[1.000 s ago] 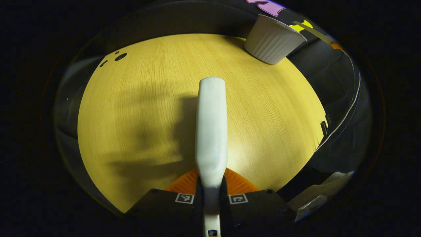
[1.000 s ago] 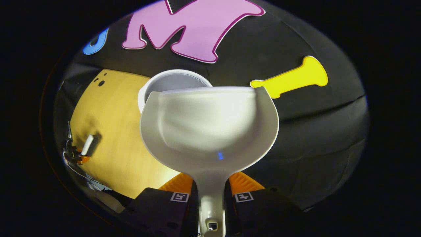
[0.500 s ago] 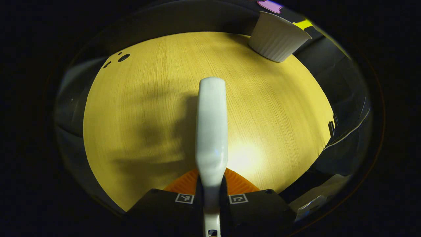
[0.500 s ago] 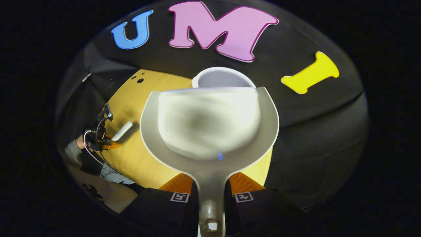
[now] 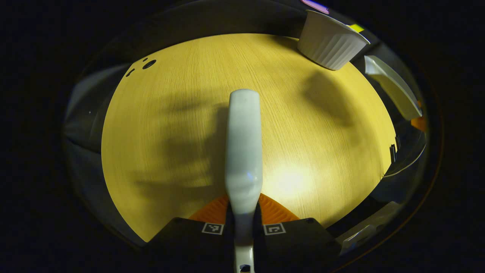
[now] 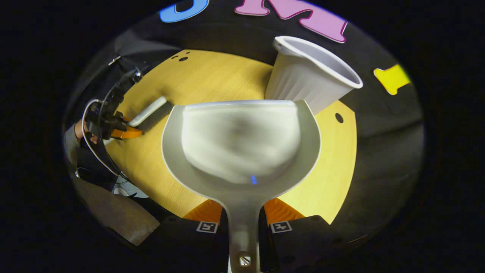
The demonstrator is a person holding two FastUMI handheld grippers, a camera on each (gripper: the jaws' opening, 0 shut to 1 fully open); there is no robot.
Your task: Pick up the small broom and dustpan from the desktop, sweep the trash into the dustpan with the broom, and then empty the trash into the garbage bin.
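Left gripper (image 5: 244, 223) fingers clamp the broom (image 5: 243, 148) handle, level over the desk (image 5: 170, 132). Right gripper (image 6: 244, 223) grips the dustpan (image 6: 240, 148), now swung clear of the bin (image 6: 307, 81), upper right.

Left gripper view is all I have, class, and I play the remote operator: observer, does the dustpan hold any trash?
Observer: In the right gripper view the dustpan looks empty inside.
Operator: Which side of the broom carries the bristles?
Observer: The broom has dark bristles along its underside, facing the desktop.
Operator: Who holds the left gripper?
Observer: A hand grips the left gripper at the desktop's edge.
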